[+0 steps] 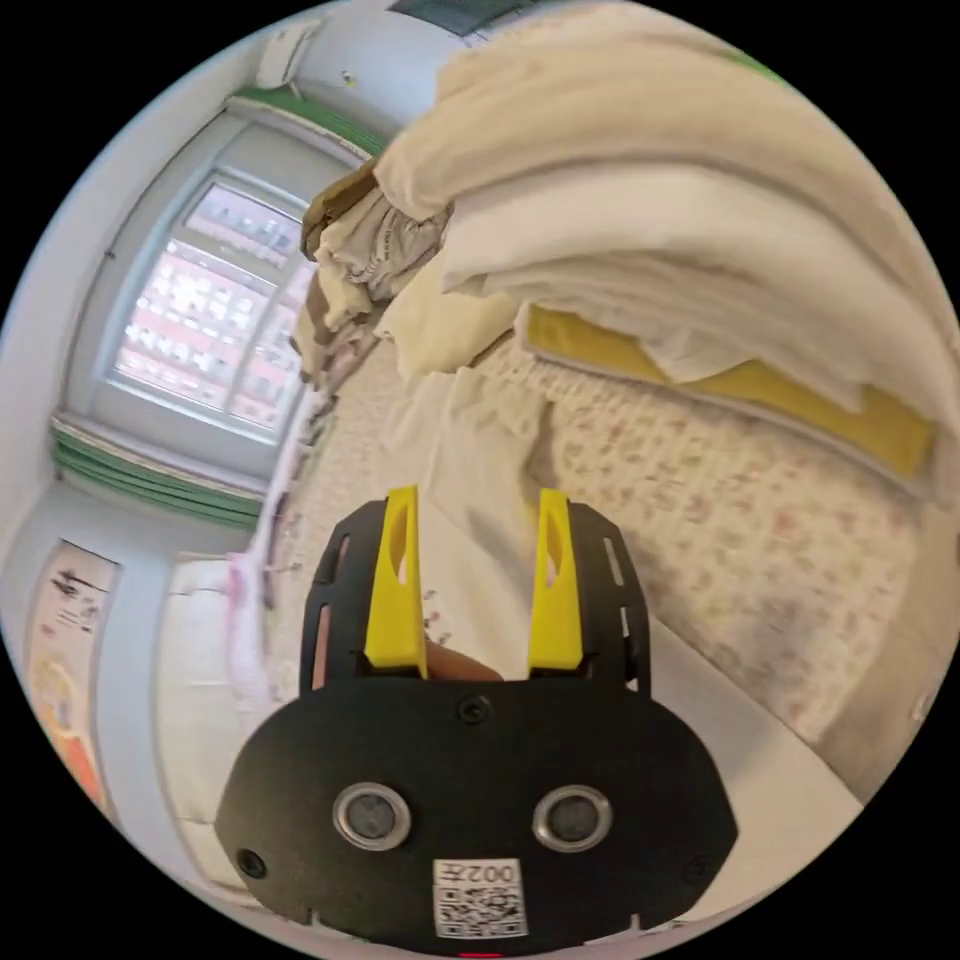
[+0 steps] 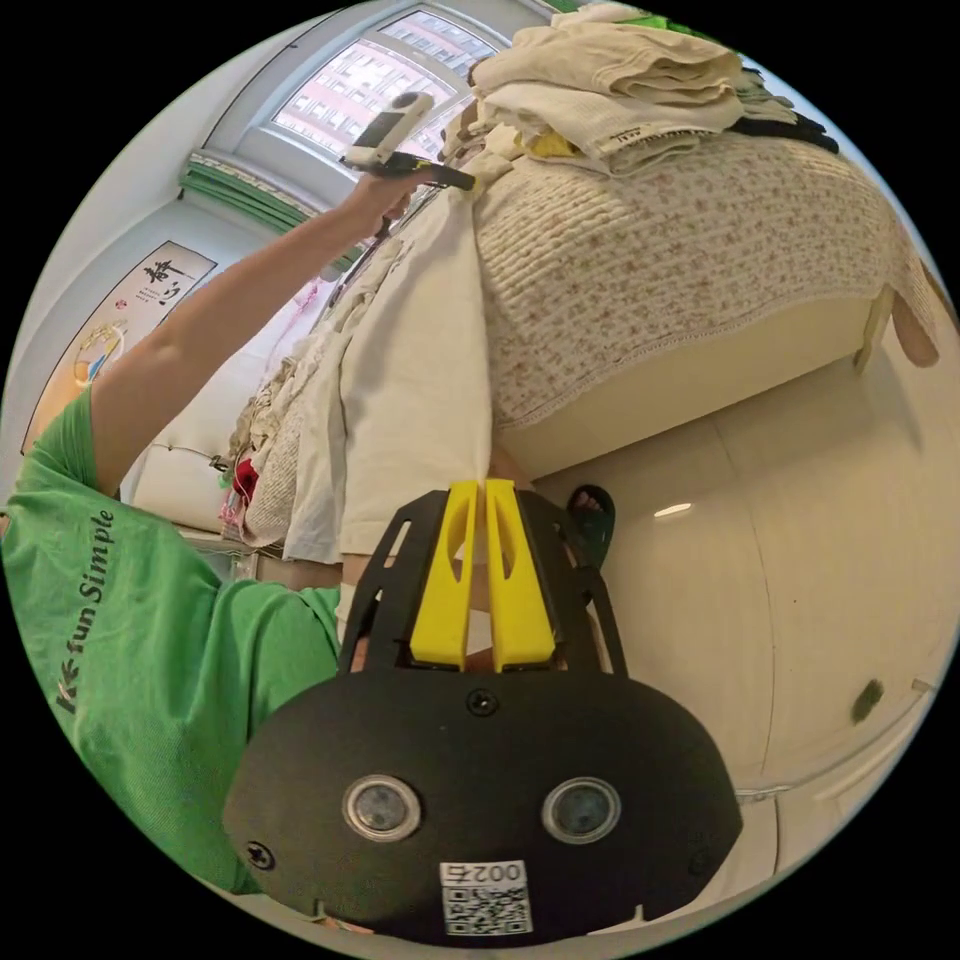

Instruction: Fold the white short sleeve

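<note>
Holding one end of the white short sleeve shirt (image 2: 420, 370), the right gripper (image 2: 485, 490) has its two yellow jaws pressed almost together, and the cloth comes out from right between their tips. So this gripper looks pinched tight on the shirt's near end.

From there the shirt runs long and straight, away from those jaws, up to the far end. There, in the right gripper view, the left gripper (image 2: 440, 178) sits in the person's hand (image 2: 375, 195) at the shirt's other end, touching it. It is too small there to tell how its jaws stand.

In the left gripper view, the left gripper (image 1: 478, 505) has its yellow jaws apart, with white cloth (image 1: 490, 480) lying past them. I cannot tell if the jaws press on it.

The shirt hangs stretched between the two grippers, over the edge of the bed with the flowered bedspread (image 2: 680, 260). A pile of folded clothes (image 2: 610, 75) sits on the bed, near the far end.

The long way of the shirt goes from gripper to gripper. I think the next move turns on that line: bringing one end to meet the other folds it across the middle. The right gripper has the surer hold.
</note>
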A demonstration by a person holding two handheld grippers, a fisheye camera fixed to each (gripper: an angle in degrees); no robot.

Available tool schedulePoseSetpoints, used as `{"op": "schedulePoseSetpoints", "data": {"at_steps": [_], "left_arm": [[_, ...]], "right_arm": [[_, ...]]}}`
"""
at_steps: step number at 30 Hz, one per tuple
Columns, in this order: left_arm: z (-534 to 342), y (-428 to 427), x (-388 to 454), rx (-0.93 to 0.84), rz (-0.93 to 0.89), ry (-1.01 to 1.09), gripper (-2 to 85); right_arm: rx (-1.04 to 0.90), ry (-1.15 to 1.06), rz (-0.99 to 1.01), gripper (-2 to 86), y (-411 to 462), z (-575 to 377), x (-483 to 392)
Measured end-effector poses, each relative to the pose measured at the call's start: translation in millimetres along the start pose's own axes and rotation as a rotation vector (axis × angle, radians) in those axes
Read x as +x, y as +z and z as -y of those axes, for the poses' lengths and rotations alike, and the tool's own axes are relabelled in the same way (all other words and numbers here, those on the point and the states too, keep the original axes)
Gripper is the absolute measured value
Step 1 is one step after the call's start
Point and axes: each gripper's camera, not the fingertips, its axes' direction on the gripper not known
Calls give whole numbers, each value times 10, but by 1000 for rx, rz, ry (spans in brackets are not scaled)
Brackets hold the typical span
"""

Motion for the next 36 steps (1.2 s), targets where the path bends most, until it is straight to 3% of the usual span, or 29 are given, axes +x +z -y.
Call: {"op": "schedulePoseSetpoints", "data": {"at_steps": [8, 11, 14, 21, 24, 28, 32, 36], "left_arm": [[231, 61, 17, 13, 28, 52, 68], [216, 9, -219, 50, -91, 11, 28], [114, 34, -713, 72, -261, -142, -4], [-884, 707, -2462, 189, -823, -762, -10], [-1454, 1001, -3066, 306, -950, -896, -10], [-2349, 1388, -3685, 394, -977, -1048, -9], [-3143, 1804, -3875, 342, -973, -1231, -10], [-4029, 2246, -3830, 216, -989, -1496, -11]], "right_arm": [[-58, 7, 14, -7, -37, 166, 60], [-63, 11, 16, -6, -85, 189, 44], [-51, 24, 27, -5, -170, 200, 12], [82, -8, 60, -5, -550, 394, -319], [131, -136, 76, -6, -697, 576, -796], [156, -491, 140, -8, -816, 736, -1863], [34, -874, 193, -9, -642, 755, -2953], [-139, -1121, 139, -9, -231, 671, -3658]]}}
